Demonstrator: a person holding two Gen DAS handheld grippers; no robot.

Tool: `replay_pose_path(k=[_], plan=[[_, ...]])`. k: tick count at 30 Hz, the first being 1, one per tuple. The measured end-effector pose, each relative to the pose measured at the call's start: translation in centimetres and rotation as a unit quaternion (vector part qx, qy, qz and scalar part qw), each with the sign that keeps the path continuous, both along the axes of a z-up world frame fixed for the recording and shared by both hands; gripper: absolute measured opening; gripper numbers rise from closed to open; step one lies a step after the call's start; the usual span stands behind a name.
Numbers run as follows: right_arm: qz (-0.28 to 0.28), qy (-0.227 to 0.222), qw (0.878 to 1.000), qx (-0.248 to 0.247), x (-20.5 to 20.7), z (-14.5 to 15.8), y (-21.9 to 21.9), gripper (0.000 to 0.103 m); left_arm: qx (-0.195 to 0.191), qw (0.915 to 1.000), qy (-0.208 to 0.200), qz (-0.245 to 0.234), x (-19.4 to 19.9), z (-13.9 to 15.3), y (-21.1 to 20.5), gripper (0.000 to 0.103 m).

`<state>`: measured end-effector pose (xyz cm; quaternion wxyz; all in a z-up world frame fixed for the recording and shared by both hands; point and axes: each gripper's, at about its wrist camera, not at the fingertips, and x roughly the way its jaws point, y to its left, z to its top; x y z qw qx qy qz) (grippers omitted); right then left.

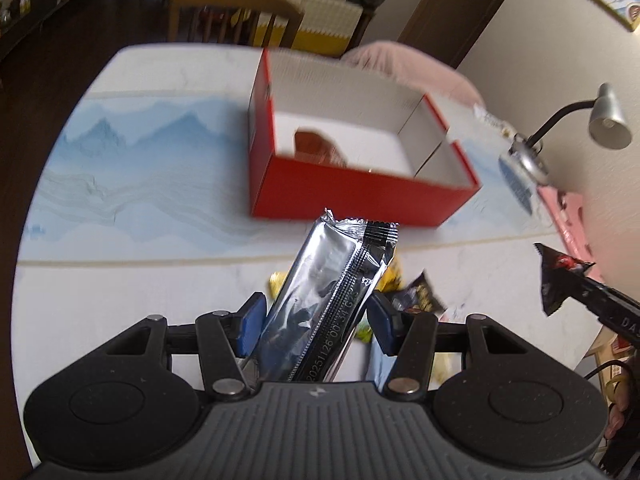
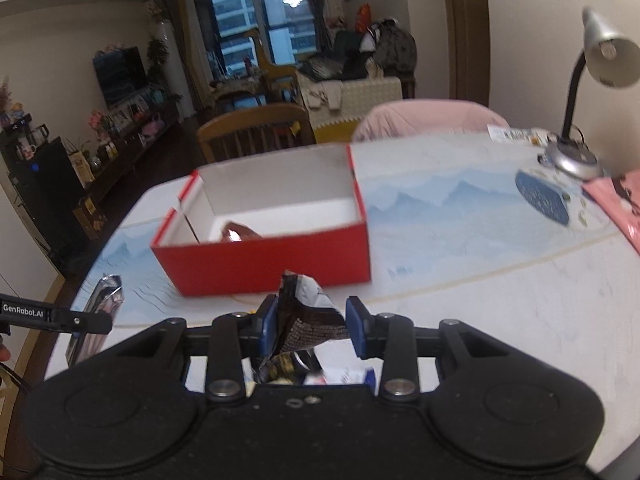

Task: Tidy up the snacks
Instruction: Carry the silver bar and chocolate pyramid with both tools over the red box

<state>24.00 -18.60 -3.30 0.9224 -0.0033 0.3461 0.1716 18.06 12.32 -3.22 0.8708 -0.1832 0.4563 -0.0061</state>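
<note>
An open red box [image 1: 352, 196] with a white inside stands on the table ahead; it also shows in the right wrist view [image 2: 276, 256]. A brown snack pack [image 1: 320, 148] lies inside it, also seen from the right wrist [image 2: 240, 236]. My left gripper [image 1: 316, 320] is shut on a silver snack bar [image 1: 328, 296] and holds it above the table, short of the box. My right gripper [image 2: 312, 320] is shut on a dark brown snack bag [image 2: 308, 316], also short of the box. Several loose snack packs [image 1: 416, 296] lie under the grippers.
A silver desk lamp [image 2: 592, 64] stands at the table's right, with a blue oval object [image 2: 540, 196] and a pink sheet [image 2: 624, 200] near it. A wooden chair [image 2: 256, 128] and a pink-covered chair [image 2: 424, 120] stand at the far edge. The table carries a blue mountain-print mat [image 1: 152, 184].
</note>
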Motion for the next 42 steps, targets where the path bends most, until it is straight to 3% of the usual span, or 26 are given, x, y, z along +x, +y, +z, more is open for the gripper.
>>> replay_pose_path(k=[12, 25, 33, 42], plan=[[0.031, -0.046, 0.998, -0.02, 5.0, 3.7, 3.1, 0.034, 0.015, 0.9991, -0.038, 0.008, 4.0, 5.2, -0.4, 0.054], [0.078, -0.035, 0.996, -0.015, 15.5, 3.5, 4.4, 0.034, 0.052, 0.9968, -0.004, 0.061, 13.9, 5.9, -1.3, 0.054], [0.112, 0.007, 0.993, -0.044, 21.0, 0.7, 6.4, 0.034, 0.065, 0.9944, 0.036, 0.074, 20.4, 3.9, -1.1, 0.054], [0.154, 0.081, 0.981, -0.084, 23.7, -3.8, 9.7, 0.034, 0.081, 0.9899, 0.092, 0.071, 25.5, -0.3, -1.0, 0.054]])
